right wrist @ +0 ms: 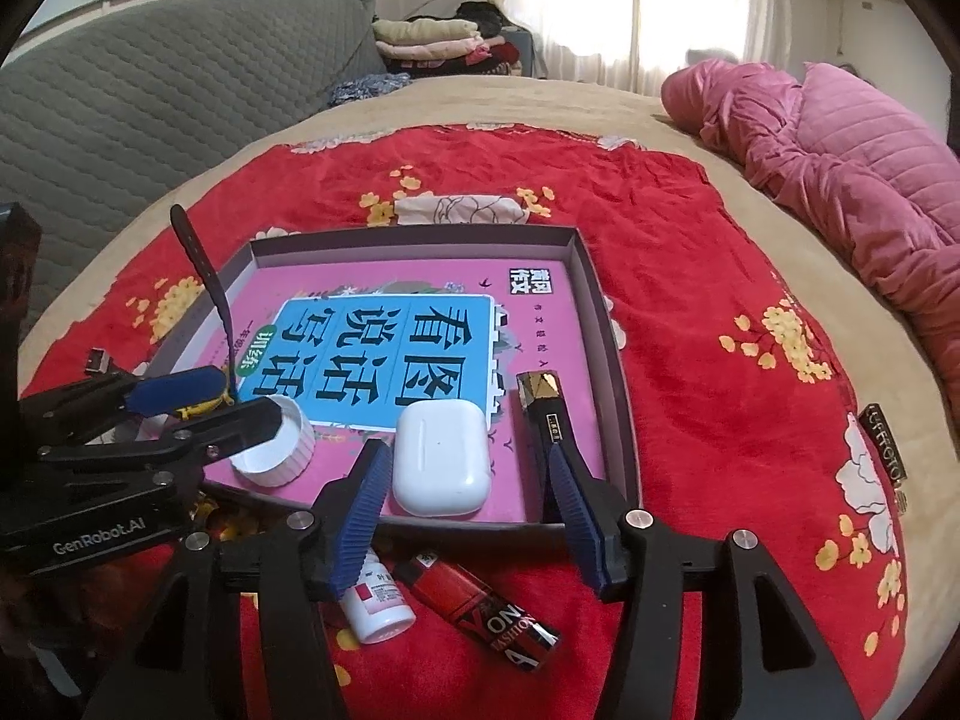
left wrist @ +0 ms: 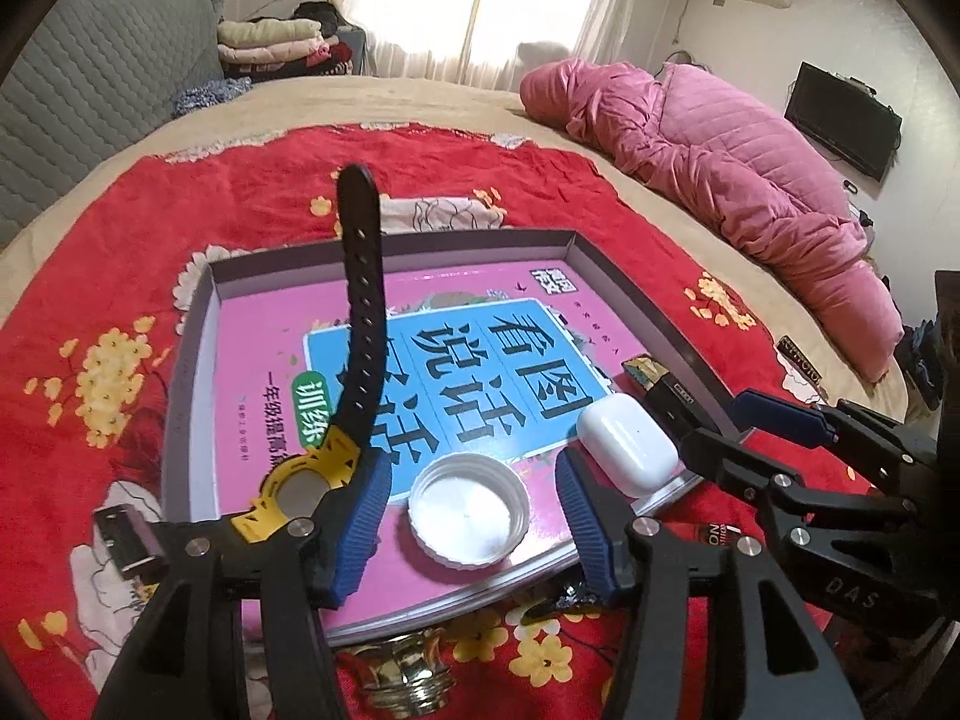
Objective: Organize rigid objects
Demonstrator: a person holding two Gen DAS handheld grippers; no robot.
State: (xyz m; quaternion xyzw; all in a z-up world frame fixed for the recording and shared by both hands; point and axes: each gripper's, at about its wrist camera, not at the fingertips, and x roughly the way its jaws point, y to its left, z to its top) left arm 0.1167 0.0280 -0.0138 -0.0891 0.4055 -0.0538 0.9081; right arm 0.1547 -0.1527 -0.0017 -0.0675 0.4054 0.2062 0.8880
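Nearest the left cam, a brass threaded fitting [left wrist: 408, 675] lies on the red blanket [left wrist: 252, 210] just outside the tray's near edge, w/ a small metal clip [left wrist: 129, 543] to its left. Nearest the right cam: a white pill bottle [right wrist: 377, 603] and a red tube [right wrist: 480, 612], both on the blanket by the tray [right wrist: 594, 300], not yet in.

Left gripper [left wrist: 471, 519] hovers low over the tray, jaws spread wide w/ nothing between them; a white cap [left wrist: 468, 513] sits open side up in the gap, untouched as far as can be seen. The watch strap [left wrist: 360, 312] w/ its yellow ring leans against the left finger, standing up; whether it's resting in the tray or on the rim can't be told. Right gripper [right wrist: 465, 501] is also released, fingers spread either side of the earbud case [right wrist: 441, 459], w/ a black-gold lighter [right wrist: 546, 414] just right of it.

Progress: roughly half. In the tray, on the pink book [right wrist: 384, 324]: cap, case, lighter, prob. strap. Left outside: bottle, tube, fitting, clip, plus a dark bar [right wrist: 885, 459] far right on the blanket.
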